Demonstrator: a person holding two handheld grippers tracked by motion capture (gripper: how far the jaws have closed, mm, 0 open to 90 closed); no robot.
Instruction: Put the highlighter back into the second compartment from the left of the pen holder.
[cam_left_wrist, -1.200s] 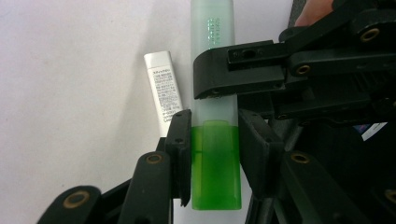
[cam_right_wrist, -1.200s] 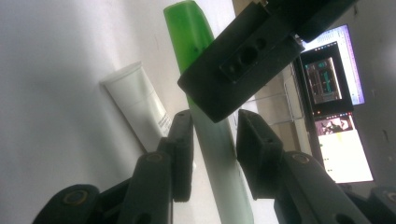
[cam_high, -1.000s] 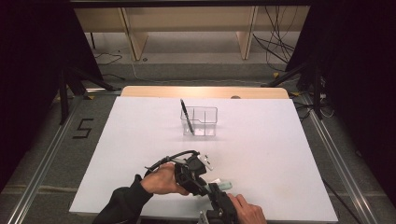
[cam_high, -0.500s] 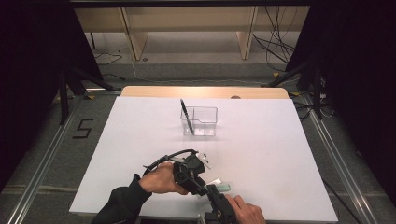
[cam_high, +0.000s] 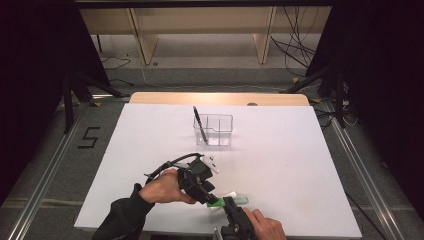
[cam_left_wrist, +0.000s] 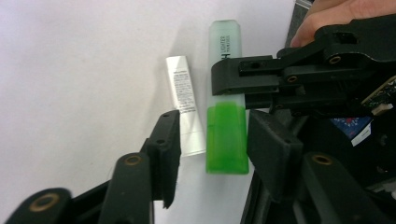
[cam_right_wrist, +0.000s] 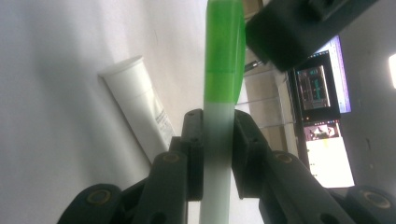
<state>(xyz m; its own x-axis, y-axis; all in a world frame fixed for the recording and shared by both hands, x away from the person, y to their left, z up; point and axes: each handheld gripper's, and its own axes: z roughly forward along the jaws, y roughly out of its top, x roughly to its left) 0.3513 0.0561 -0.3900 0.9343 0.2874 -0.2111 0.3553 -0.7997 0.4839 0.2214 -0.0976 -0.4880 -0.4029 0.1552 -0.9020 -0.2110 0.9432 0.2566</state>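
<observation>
Worktop (cam_high: 150, 150): white sheet on a pale wooden board, wood strip showing along the far edge.
Floor (cam_high: 55, 165): grey carpet, black "5" marking (cam_high: 88, 137) at left.
Rails (cam_high: 37, 200): metal tracks along both sides of the worktop.
Shelving (cam_high: 200, 30): light wooden unit beyond the far edge.
Cables (cam_high: 295, 47): black, tangled at far right on the floor.
Surroundings: dark curtains (cam_high: 30, 75) left and right; stand legs at both far corners.
Light: bright on the worktop, dim elsewhere.

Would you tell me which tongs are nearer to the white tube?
Left. The left tongs straddle the highlighter's green cap beside the white tube; the right tongs grip the highlighter's body, farther away.
</observation>
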